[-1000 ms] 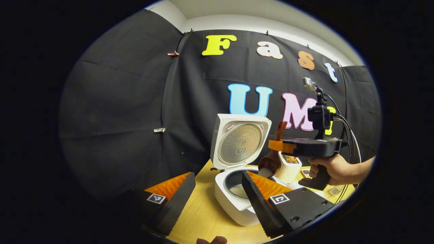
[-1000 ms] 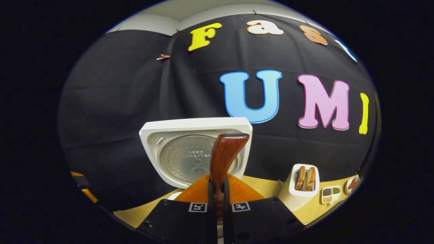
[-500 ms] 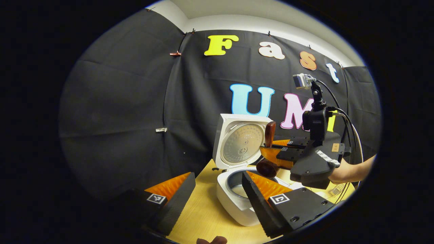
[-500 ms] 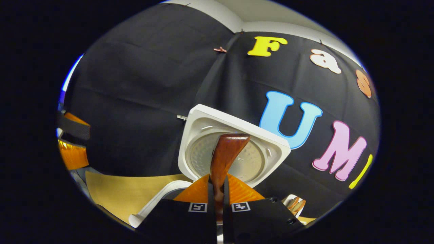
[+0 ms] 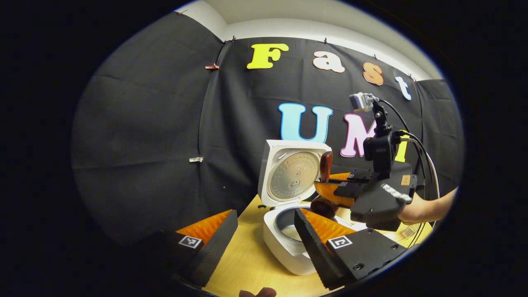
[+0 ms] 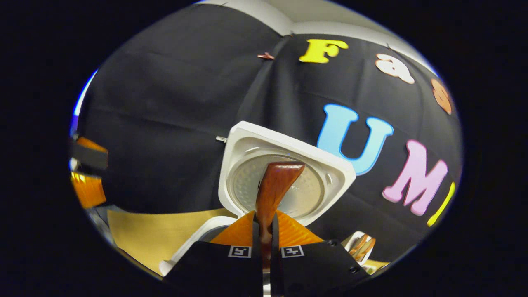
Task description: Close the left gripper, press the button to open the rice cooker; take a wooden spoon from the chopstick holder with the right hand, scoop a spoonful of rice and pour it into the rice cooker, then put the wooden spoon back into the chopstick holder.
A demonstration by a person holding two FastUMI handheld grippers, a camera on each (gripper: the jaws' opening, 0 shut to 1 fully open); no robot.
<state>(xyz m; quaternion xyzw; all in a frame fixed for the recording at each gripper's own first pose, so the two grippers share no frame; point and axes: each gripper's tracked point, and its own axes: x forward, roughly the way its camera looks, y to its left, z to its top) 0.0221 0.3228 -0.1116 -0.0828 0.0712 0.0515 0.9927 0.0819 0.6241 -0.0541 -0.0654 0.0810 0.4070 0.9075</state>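
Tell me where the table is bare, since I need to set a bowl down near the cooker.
Bare wood lies on the table in front of and left of the cooker, up to the black wall. Right of the cooker is crowded: the right gripper with the spoon hangs over the pot, a hand behind it.

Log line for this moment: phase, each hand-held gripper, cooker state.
phase: pouring | right hand-held gripper: shut on brown wooden spoon, tipped over pot | left hand-held gripper: open, idle | white rice cooker: lid up
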